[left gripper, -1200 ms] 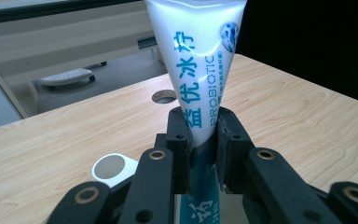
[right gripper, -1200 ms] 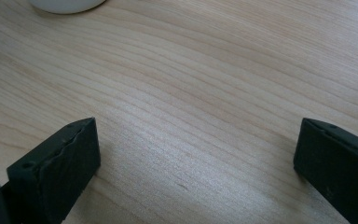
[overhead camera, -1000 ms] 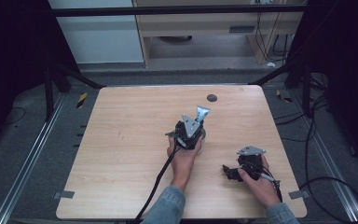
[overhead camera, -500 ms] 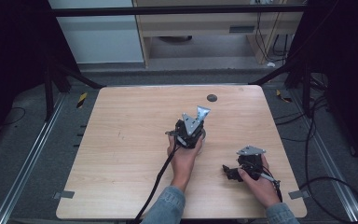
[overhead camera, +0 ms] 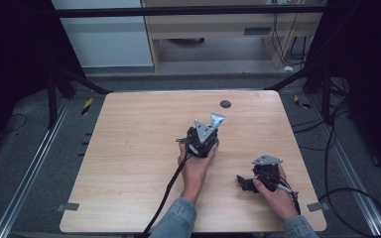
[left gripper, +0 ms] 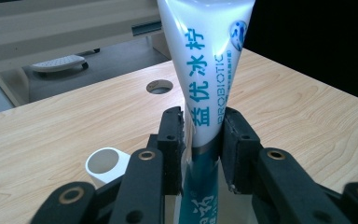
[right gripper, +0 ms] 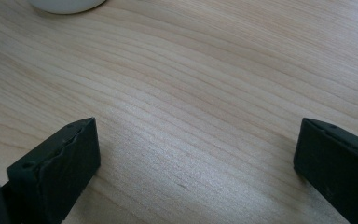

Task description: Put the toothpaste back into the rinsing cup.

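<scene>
Tube: a white and teal tube (left gripper: 208,84) stood upright between the jaws of the left tool (left gripper: 204,140), its wide crimped end uppermost and running out of the top of the left gripper view.
Writing on tube: "PROBIOTIC" in teal capitals ran along its length, beside larger teal Chinese characters — 益优冰柠; a small round blue emblem sat near the upper right edge. More white characters showed on the dark teal lower part, too cut off to read.
Left tool: clenched on the tube, both black jaws pressing its sides just where white met the silver and teal band. In the high view this tool (overhead camera: 202,140) sat near the middle of the table, held by the left hand (overhead camera: 194,168), a black cable trailing back toward the near edge.
White cup: a small white cylinder with an open mouth (left gripper: 104,164) lay on the table just beside the left jaw; its rim (right gripper: 65,5) also showed at the top of the right gripper view.
Right tool: released — jaws wide apart over bare wood (right gripper: 196,154). In the high view it (overhead camera: 258,178) rested low on the table at the near right, in the right hand (overhead camera: 278,196), well apart from the left tool.
Table: light wood grain (overhead camera: 129,148), with a round dark hole (overhead camera: 225,104) near its far edge — the same hole (left gripper: 160,86) lay behind the tube.
</scene>
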Demonstrator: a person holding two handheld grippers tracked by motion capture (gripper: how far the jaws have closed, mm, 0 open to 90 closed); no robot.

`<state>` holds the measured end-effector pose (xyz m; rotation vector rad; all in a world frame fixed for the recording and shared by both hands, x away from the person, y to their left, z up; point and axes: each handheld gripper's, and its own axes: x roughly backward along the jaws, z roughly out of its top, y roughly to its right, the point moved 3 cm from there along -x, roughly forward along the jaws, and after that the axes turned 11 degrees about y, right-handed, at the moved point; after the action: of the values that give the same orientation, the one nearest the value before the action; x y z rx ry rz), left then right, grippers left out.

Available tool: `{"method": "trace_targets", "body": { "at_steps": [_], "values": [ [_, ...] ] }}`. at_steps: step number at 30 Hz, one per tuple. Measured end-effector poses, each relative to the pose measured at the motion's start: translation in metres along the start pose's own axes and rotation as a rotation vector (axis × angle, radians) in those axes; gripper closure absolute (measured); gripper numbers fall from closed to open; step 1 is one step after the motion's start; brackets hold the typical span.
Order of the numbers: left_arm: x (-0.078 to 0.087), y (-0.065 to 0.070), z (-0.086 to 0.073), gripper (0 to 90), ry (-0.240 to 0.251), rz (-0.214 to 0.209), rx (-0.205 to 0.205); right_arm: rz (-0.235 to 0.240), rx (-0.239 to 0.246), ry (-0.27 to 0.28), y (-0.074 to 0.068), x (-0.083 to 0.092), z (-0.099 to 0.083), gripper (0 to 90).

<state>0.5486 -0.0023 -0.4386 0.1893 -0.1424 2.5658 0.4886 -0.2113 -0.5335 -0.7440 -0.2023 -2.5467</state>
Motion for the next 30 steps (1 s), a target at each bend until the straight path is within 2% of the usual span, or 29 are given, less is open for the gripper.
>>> {"method": "trace_targets", "body": {
  "at_steps": [7,10,15,20,30],
  "values": [
    [0.0016,0.0010,0.0002,66.6,-0.003,-0.003,-0.006,0.000,0.000,0.000,0.0000,0.0000,0.0000,0.6],
    [0.0027,0.0002,0.0006,65.1,-0.013,-0.008,0.004,0.000,0.000,0.000,0.0000,0.0000,0.0000,0.6],
    [0.0050,0.0008,0.0007,62.5,-0.014,-0.010,-0.012,0.000,0.000,0.000,0.0000,0.0000,0.0000,0.6],
    [0.0067,0.0041,0.0000,62.3,-0.019,-0.032,-0.019,0.000,0.000,0.000,0.0000,0.0000,0.0000,0.6],
    [0.0073,0.0066,-0.0005,61.9,-0.028,-0.041,-0.020,0.000,0.000,0.000,0.0000,0.0000,0.0000,0.6]
  ]
}}
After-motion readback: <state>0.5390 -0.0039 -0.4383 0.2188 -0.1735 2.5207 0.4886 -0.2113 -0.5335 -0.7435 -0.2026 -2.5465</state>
